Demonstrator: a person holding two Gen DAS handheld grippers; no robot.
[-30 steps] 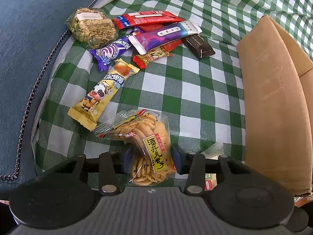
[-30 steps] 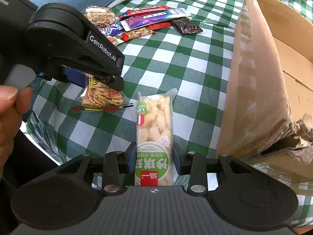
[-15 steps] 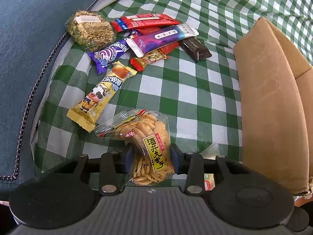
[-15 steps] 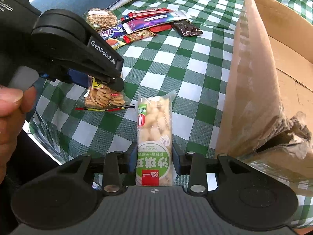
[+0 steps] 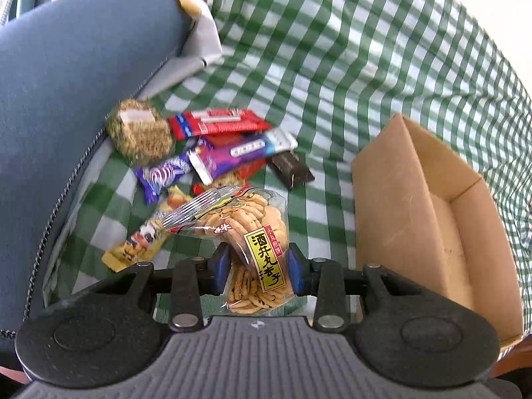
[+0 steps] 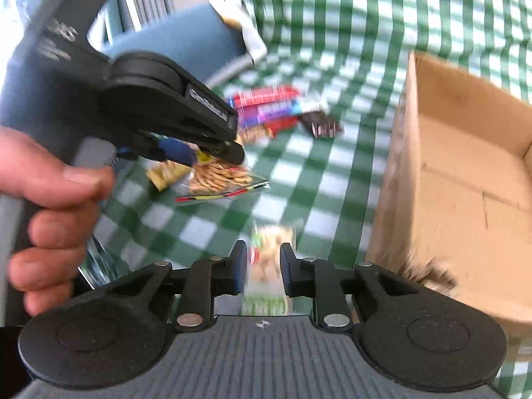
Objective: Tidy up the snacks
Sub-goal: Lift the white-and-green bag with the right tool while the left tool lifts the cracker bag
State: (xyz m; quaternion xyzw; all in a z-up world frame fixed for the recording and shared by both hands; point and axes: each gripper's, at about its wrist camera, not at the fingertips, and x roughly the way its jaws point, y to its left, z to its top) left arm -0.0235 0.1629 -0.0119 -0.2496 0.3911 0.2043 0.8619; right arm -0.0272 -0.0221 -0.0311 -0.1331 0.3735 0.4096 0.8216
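Left gripper (image 5: 257, 274) up close, fingers clamped on the clear bag of biscuits (image 5: 256, 232), which hangs above the green checked cloth (image 5: 332, 66). Right gripper (image 6: 263, 272): its fingers have just been closing, now narrow and pinching the blurred green-labelled snack pack (image 6: 267, 266). Beyond the biscuits lies the pile of wrapped snacks (image 5: 212, 146) by the blue cushion (image 5: 66, 99). To the right, the open cardboard box (image 5: 392, 206).

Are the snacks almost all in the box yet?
Not yet. The cardboard box looks empty so far. The left gripper grips a bag of crackers, and the right gripper has just been closing on a green snack pack. A pile of bars waits on the cloth.
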